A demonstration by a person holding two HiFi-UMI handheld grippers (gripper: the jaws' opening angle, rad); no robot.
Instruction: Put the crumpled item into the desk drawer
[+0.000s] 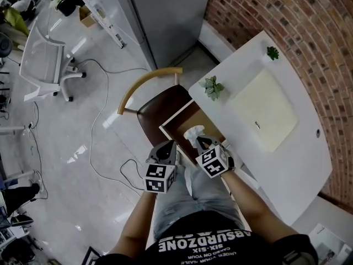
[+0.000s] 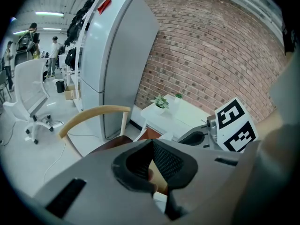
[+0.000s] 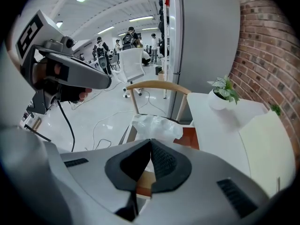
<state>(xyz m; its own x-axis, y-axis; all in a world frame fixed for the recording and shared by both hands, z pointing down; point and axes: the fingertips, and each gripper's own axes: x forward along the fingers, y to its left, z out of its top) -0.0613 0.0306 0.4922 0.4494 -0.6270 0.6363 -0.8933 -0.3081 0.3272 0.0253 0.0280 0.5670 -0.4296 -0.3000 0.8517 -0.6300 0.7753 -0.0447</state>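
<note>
Head view, right gripper (image 1: 200,142) tilted down, pinching crumpled item (image 1: 193,132)

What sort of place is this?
Likely an open office or lab: a white desk against a brick wall, a swivel chair, and people in the background.

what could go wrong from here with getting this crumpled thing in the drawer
1. The right gripper pinches the crumpled item only at its jaw tips, so it might slip out early.
2. The chair sits right beside the open drawer; an off-centre release could land there.
3. The left gripper is close by and could bump it.
</note>
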